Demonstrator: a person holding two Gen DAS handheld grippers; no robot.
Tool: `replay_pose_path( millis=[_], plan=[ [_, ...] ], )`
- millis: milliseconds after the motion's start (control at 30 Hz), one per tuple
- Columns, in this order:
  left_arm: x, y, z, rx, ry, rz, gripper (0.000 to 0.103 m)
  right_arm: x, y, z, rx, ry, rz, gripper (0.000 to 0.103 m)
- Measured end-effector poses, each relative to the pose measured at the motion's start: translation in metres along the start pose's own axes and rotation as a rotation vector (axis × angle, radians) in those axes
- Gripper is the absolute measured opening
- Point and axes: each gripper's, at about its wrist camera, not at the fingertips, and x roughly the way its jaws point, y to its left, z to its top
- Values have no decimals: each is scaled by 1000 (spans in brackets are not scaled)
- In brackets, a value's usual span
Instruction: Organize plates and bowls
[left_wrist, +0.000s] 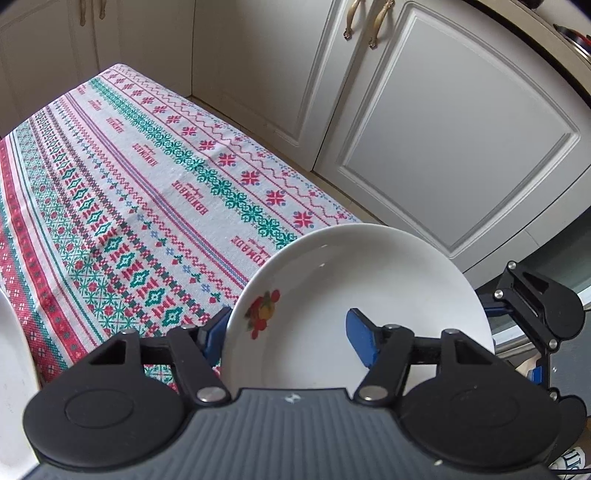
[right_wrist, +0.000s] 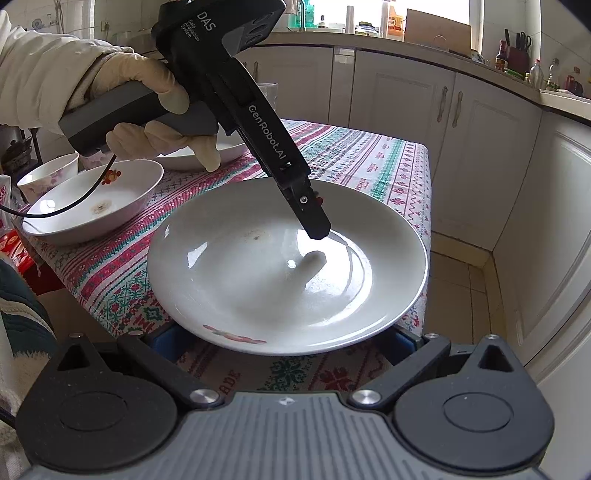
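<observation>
So, task's thing: a wide white glazed ceramic plate with a red fruit decal (right_wrist: 258, 266) sits at the corner of the counter (left_wrist: 129, 184), directly ahead of both claws and between them.
Left claw (left_wrist: 288, 328): released, jaws set wide. It comes down steeply from above. One blue finger hangs over the plate's inner face and the other sits outside, hidden behind the rim, so the rim runs between them.
Why so held: straddling the rim is probably the approach for pinching the thin edge, the only part of a broad, shallow plate that a two-finger claw can take.
Right claw (right_wrist: 286, 343): also released. Its two blue fingers lie low and well apart, just under the near rim of the plate. I cannot tell whether they touch the underside.
Why so placed: it looks meant to steady or prop the near edge while the other claw closes.
Gloved hand (right_wrist: 147, 107): wrapped round the left tool's grey handle, up and to the left of the right claw.
Other crockery: a shallow white bowl with a red flower print (right_wrist: 92, 206), a small pink-patterned cup (right_wrist: 48, 177) and a second white plate (right_wrist: 221, 149) stand far left of the right claw, probably the stacking spot.
Counter cover: a red and green cross-stitch patterned cloth, bare ahead of the left claw.
Risk: the glaze is slick, so a shallow pinch could slip.
</observation>
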Motion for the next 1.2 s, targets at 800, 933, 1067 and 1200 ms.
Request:
replay_pose_path(
  millis=[800, 933, 1067, 1200],
  plan=[
    [-22, 49, 23, -73, -115, 51, 65, 36, -22, 50, -126, 26, 27, 103],
    [-17, 59, 28, -86, -120, 60, 65, 48, -31, 58, -108, 35, 49, 103],
    [-12, 67, 35, -86, -116, 62, 65, 58, -37, 63, -111, 42, 49, 103],
    [-8, 72, 38, -90, -124, 62, 65, 66, -43, 67, -108, 51, 47, 103]
  ],
)
